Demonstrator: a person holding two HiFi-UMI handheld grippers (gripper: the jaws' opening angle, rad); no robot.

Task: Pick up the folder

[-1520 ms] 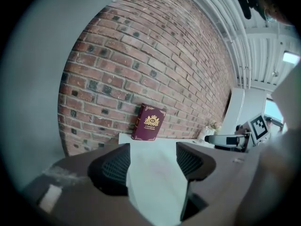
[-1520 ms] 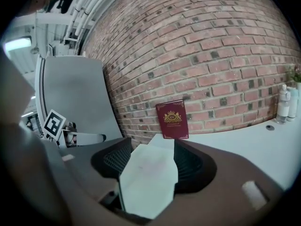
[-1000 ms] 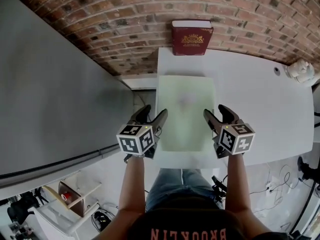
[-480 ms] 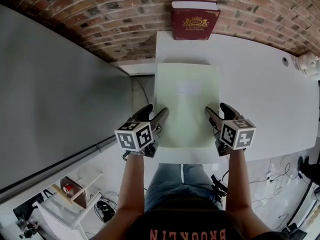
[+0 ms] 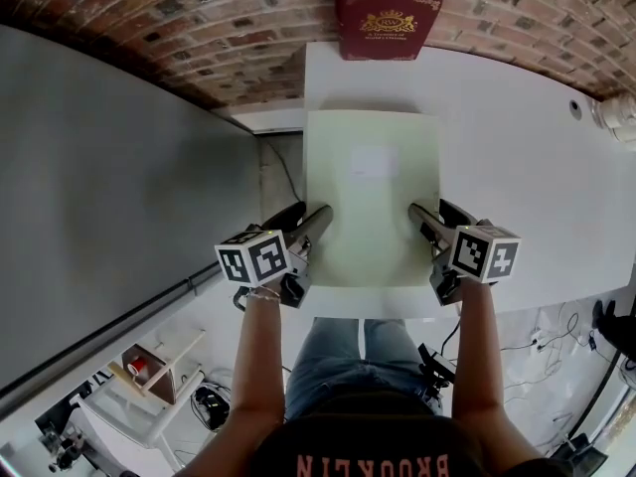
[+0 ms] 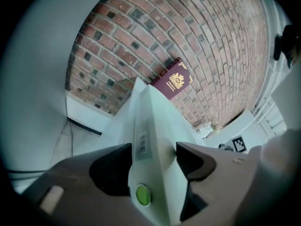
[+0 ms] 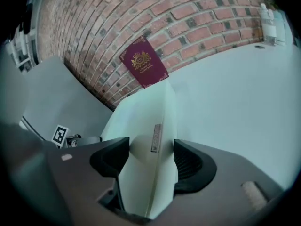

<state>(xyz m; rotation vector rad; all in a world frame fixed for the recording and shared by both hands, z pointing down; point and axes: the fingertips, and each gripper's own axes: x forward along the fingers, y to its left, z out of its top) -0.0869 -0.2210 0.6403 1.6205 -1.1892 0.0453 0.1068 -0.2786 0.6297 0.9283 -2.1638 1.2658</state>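
A pale green folder (image 5: 370,197) lies flat on the white table (image 5: 527,167), with a small label on its cover. My left gripper (image 5: 310,219) is at the folder's left edge and my right gripper (image 5: 433,214) at its right edge, both near the front corners. In the left gripper view the folder's thick edge (image 6: 155,126), with a barcode label and a green stud, stands between the jaws of the left gripper (image 6: 153,161). In the right gripper view the folder's edge (image 7: 150,121) likewise fills the gap of the right gripper (image 7: 150,159). Both sets of jaws stand wide around the edge.
A dark red book (image 5: 388,18) leans upright against the brick wall at the table's far edge, also seen as the book (image 6: 175,81) and the book (image 7: 143,62). A white bottle-like object (image 7: 268,20) stands at the table's far right. A grey partition runs along the left.
Both grippers have come down and rolled, and their jaws now straddle the folder's left and right edges. The folder has not moved on the table.
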